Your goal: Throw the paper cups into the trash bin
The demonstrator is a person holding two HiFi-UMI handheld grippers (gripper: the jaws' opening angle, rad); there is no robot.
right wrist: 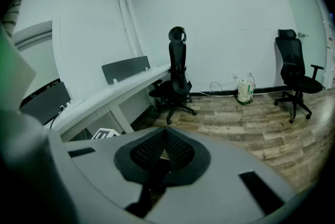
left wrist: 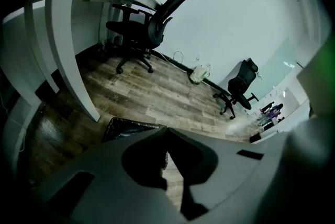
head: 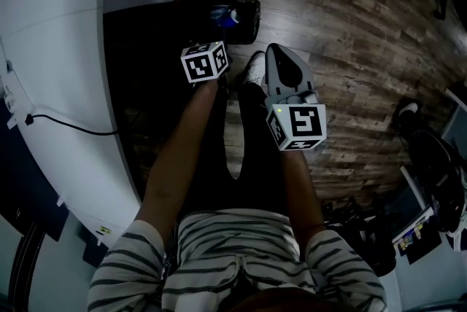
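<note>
Both tongs are clenched on nothing: the left tongs [left wrist: 166,130] and the right tongs [right wrist: 165,133] have their grey tips pressed together. The trash bin [head: 246,17], dark and lined with a shiny black bag, stands on the wooden plank floor [head: 343,26], just ahead of the left tongs and beside the curved white tabletop [head: 51,48]. Something pale lies inside; I cannot tell what.
</note>
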